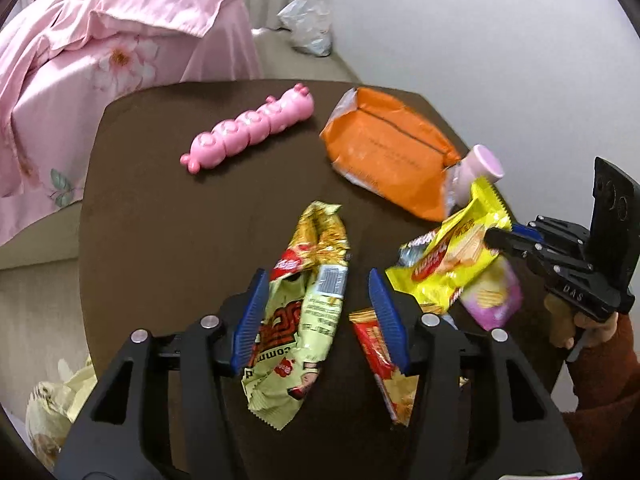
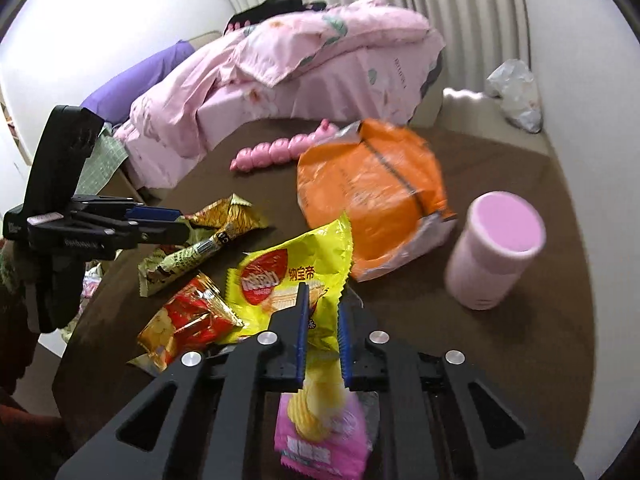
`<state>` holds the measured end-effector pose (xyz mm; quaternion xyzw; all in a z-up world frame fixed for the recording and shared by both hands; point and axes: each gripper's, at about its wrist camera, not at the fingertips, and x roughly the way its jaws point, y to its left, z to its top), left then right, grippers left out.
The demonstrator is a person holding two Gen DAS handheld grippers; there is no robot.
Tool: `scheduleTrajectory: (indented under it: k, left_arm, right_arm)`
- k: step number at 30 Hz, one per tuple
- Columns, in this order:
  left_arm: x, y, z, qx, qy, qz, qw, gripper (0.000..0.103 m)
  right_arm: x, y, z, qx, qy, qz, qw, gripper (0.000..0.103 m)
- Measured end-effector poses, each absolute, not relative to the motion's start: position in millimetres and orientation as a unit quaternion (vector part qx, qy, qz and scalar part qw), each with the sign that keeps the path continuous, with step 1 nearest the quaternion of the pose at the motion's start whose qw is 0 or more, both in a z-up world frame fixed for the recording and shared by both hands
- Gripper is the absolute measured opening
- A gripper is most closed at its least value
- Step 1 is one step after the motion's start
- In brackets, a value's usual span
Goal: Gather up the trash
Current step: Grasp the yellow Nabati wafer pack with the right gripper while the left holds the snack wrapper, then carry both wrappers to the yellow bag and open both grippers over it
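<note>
little is cleared: 5 wrappers sit on the brown table [image 1: 160,208]. the orange bag [image 1: 384,148] lies flat at the far side, the green-gold wrapper [image 1: 304,312] between my left gripper's [image 1: 320,312] spread jaws, unpinched. my right gripper [image 2: 322,312] pinches the crinkled yellow wrapper [image 2: 288,276] and pink chip packet [image 2: 320,432]; the red wrapper [image 2: 188,320] waits.

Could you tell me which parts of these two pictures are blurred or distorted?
Left wrist view: the pink toy and green wrapper are sharp; the yellow wrapper in the right gripper is smeared; the table edge bows from the fisheye. Right wrist view: the orange bag and pink cup are motion-blurred; the curtain folds curve.
</note>
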<state>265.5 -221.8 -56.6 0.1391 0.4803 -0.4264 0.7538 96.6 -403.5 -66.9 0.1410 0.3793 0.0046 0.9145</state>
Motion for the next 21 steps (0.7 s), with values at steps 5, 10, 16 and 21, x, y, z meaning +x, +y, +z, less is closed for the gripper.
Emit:
scheduleTrajectory:
  k: [5, 10, 16, 21]
  left_arm:
    - [270, -245, -59, 0.166, 0.484, -0.415, 0.752, 0.05]
    - [280, -270, -80, 0.207, 0.493, -0.375, 0.758, 0.05]
    - [270, -247, -59, 0.154, 0.498, -0.375, 0.766, 0.03]
    - [236, -199, 0, 0.099, 0.425, -0.386, 0.813, 0.03]
  right_arm:
    - [86, -406, -56, 0.138, 0.362, -0.011, 0.922, 0.012]
    - [83, -395, -50, 0.124, 0.362, -0.014, 0.924, 0.012]
    - [77, -379, -32, 0.1, 0.353, -0.007, 0.93, 0.011]
    - [67, -365, -2, 0.067, 0.322, -0.003, 0.944, 0.01]
